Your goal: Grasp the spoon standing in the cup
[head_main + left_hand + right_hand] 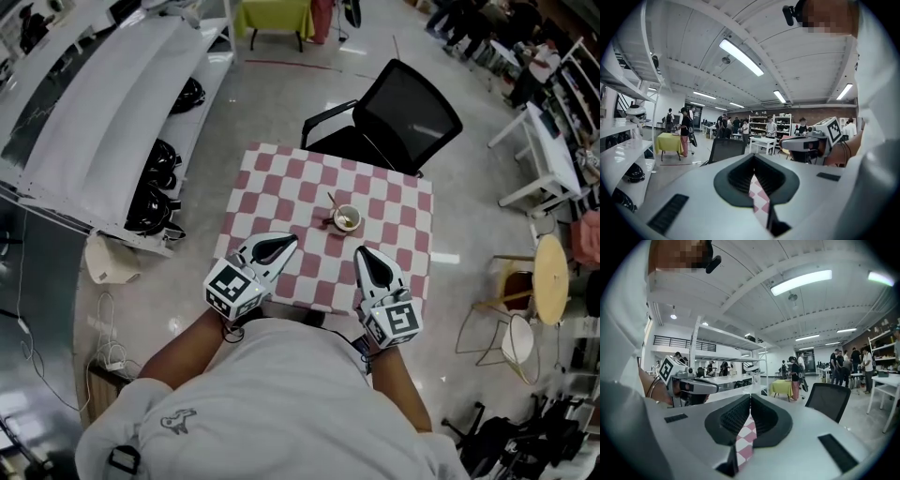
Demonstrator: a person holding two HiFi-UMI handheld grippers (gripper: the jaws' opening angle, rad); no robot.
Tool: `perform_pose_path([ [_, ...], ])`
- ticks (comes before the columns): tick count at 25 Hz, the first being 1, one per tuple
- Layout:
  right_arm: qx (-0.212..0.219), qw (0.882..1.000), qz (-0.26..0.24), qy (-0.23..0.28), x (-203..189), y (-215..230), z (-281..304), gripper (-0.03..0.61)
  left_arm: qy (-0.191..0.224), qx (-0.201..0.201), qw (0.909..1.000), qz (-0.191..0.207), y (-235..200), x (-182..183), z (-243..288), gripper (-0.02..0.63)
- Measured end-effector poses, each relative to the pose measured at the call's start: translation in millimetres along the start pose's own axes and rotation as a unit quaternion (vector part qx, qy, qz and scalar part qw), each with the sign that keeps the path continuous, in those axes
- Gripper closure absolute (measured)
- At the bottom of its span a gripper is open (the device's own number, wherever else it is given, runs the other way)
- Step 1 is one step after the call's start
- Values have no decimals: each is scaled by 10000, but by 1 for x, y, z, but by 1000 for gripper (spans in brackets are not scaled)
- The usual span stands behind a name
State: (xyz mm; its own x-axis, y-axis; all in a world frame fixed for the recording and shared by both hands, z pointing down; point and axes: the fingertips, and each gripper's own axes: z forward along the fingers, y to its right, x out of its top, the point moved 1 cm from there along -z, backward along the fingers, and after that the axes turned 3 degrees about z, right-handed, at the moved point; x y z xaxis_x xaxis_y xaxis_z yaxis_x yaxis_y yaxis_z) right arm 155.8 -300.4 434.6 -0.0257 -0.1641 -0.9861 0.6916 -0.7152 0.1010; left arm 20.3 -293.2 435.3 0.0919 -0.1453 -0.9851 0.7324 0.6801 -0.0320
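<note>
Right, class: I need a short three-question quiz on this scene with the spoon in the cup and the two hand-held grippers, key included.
1. True or false: the spoon stands in the cup on the checked tablecloth.
2. What stands against the table's far edge? A) a black office chair B) a wooden bench C) a fridge
3. Are the jaws of the left gripper and the right gripper apart or together, and do they hold anything?

Key: 1 true. 2 A. 3 together, holding nothing; only the cloth shows through the slit between them.
</note>
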Motion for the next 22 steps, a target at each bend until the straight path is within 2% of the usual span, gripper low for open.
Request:
perform_pose_path([
  [9, 403, 9986, 127, -331, -30, 39, -7, 545, -297, 277, 9990, -194, 18, -23, 39, 603],
  [22, 432, 9967, 221, -648, -56, 71, 39, 545, -492, 264, 9976, -399, -8, -46, 85, 603],
])
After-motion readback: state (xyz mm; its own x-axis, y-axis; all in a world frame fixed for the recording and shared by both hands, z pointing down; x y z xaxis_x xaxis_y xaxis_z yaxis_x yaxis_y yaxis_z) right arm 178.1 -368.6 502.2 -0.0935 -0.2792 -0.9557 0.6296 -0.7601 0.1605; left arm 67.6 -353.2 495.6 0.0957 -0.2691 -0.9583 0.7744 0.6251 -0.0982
